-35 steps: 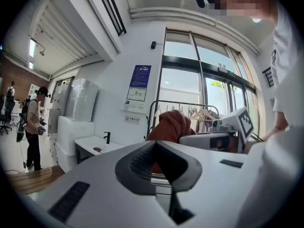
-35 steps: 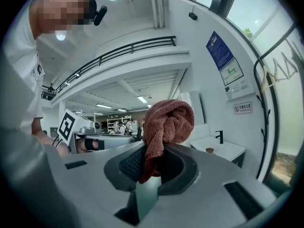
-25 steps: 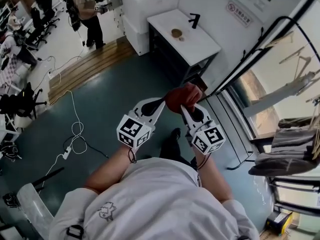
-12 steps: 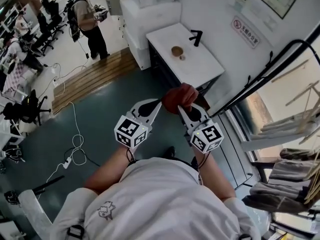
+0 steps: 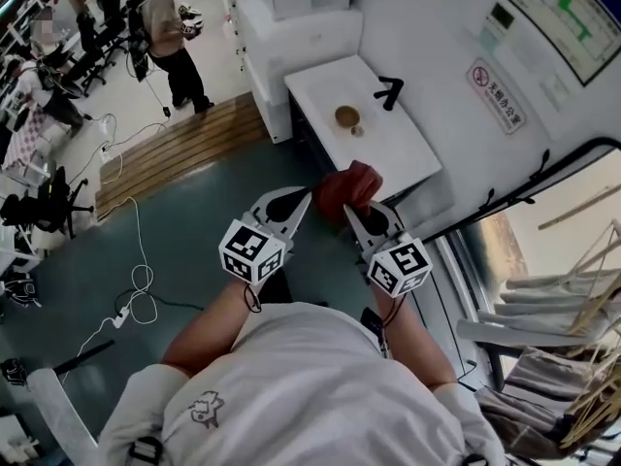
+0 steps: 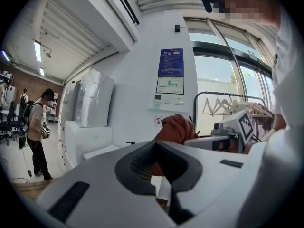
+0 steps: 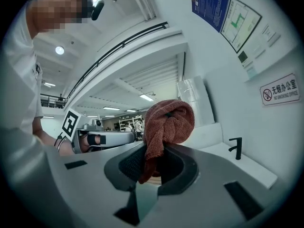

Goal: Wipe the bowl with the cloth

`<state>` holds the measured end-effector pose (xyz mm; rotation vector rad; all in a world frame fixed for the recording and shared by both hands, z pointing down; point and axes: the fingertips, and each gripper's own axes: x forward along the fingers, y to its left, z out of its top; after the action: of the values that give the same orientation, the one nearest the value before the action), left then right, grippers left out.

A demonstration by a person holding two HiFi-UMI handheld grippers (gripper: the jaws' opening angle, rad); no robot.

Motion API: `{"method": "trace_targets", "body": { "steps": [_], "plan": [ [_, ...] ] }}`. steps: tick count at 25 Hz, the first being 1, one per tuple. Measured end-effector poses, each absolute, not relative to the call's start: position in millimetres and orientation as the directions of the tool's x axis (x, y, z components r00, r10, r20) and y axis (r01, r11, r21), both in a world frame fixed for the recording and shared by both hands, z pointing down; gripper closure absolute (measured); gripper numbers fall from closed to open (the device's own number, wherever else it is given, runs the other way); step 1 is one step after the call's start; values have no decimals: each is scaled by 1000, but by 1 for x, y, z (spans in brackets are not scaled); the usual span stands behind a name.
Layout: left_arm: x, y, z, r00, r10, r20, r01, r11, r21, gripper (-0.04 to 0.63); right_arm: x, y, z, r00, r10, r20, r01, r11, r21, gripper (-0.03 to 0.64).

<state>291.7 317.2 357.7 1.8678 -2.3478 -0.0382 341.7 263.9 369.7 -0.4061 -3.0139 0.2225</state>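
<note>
A small brown bowl (image 5: pixel 346 116) stands on a white counter (image 5: pixel 388 144) ahead of me, beside a black tap (image 5: pixel 388 90). My right gripper (image 5: pixel 352 212) is shut on a bunched red-brown cloth (image 5: pixel 347 187), which bulges up out of its jaws (image 7: pixel 168 122). My left gripper (image 5: pixel 299 202) is held close beside it at the same height, jaws together with nothing between them. In the left gripper view the cloth (image 6: pixel 175 129) shows just past the left gripper (image 6: pixel 159 145). Both grippers hang in the air, short of the counter.
A white cabinet (image 5: pixel 291 27) stands beyond the counter. Another person (image 5: pixel 170 27) stands far back left by a wooden strip of floor (image 5: pixel 165 153). Cables (image 5: pixel 136 289) lie on the green floor. A clothes rack (image 5: pixel 543 338) is at the right.
The counter and bowl have come nearer and lower in the head view as I moved forward. Both grippers keep their pose, the cloth still held in the right one.
</note>
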Motion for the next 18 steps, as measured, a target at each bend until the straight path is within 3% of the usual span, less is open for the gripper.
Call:
{"method": "trace_targets", "body": {
  "steps": [6,18],
  "plan": [
    [199,287,356,-182,-980,77,-973,190,128,581,255,239,368,-969,229,92,216,966,-140,558],
    [49,254,339,16,-995,99,-995,-7,95,581,100,199,360,-995,20,98,3,986,-164,557]
  ]
}}
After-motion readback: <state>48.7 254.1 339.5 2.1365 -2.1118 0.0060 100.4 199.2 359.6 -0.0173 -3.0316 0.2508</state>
